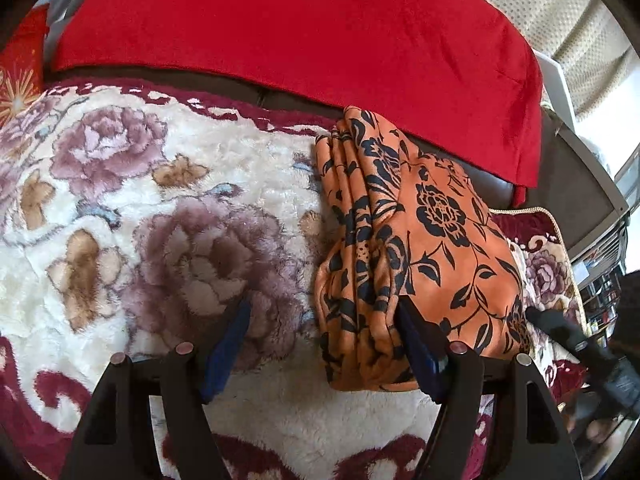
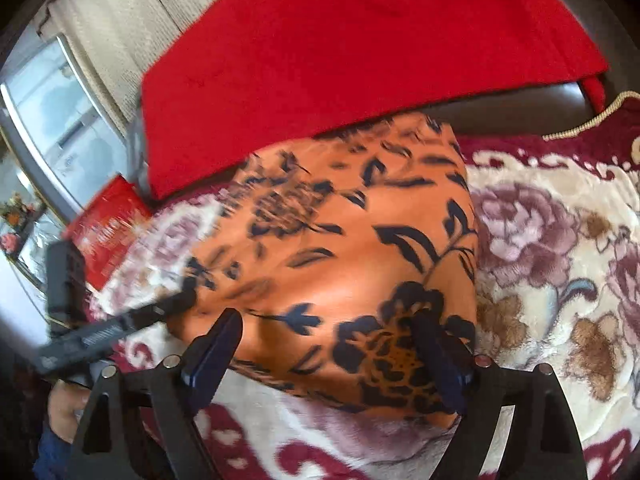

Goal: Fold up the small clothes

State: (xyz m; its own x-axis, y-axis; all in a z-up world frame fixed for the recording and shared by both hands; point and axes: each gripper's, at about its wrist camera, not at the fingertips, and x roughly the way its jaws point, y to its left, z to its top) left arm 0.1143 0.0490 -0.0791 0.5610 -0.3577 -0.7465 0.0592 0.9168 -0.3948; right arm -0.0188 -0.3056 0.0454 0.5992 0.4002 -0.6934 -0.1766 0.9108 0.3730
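Note:
An orange cloth with black flower print [image 1: 404,248] lies folded in several layers on a plush flowered blanket [image 1: 160,208]. My left gripper [image 1: 324,332] is open wide; its right finger tip sits against the cloth's near fold, its left finger over the blanket. In the right wrist view the same cloth [image 2: 344,248] fills the middle, blurred by motion. My right gripper [image 2: 328,344] is open with both fingers spread over the cloth's near edge. The left gripper's body [image 2: 120,320] shows at the cloth's left side.
A red cloth [image 1: 300,24] drapes over the dark sofa back behind the blanket. A red patterned cushion [image 2: 108,228] lies at the left. A cream curtain [image 1: 560,12] and a window frame [image 2: 48,128] stand beyond. The blanket's corded edge [image 2: 584,120] runs at right.

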